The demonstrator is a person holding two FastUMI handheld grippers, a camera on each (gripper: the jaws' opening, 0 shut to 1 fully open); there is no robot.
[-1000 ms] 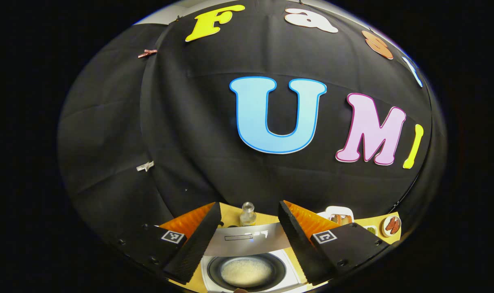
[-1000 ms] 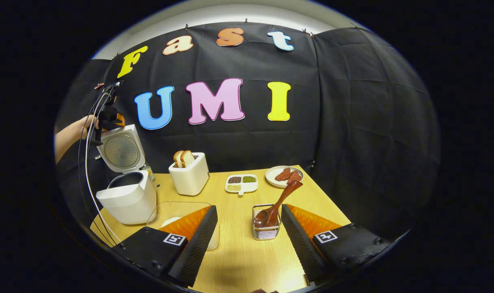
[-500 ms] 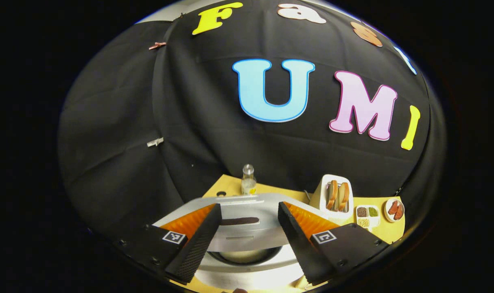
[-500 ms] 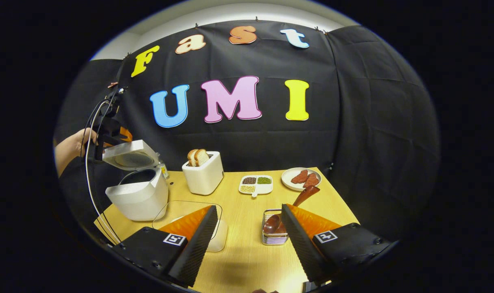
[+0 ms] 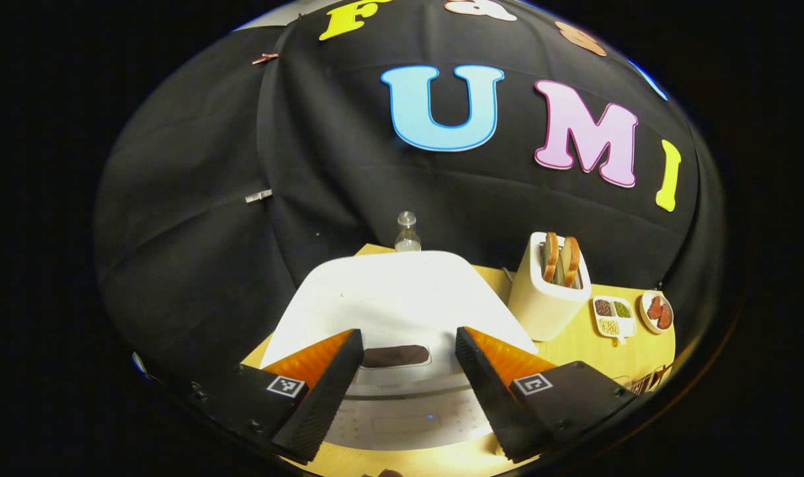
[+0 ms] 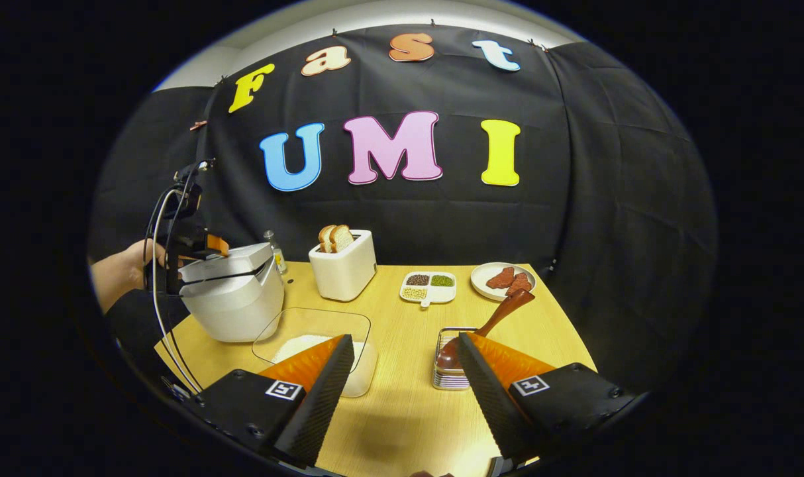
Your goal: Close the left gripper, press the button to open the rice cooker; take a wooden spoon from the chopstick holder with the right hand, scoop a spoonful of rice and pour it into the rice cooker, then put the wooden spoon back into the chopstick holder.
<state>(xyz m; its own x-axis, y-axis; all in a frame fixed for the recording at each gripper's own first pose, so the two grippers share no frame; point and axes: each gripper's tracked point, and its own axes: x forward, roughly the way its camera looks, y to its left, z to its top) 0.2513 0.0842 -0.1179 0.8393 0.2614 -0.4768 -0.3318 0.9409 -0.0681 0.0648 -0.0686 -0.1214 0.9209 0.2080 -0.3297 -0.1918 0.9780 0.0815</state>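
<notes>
Left tongs [image 5: 405, 384] spread above smooth, rounded white rice cooker [image 5: 402, 298] lid.

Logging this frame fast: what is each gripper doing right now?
Left gripper: open, holding nothing, poised over the rice cooker lid.
Right gripper: open, empty; the wooden spoon sits in the chopstick holder.

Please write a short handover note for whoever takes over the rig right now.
Left tool: open, over the lid of the white rice cooker, lid nearly shut.
Right tool: open, holding nothing, above the pale wooden table.
Dark wooden spoon stands in the wire chopstick holder; clear glass dish of rice sits beside the cooker.
Done: spoon is back in the holder.
Left: apparently just seating the lid.
</notes>
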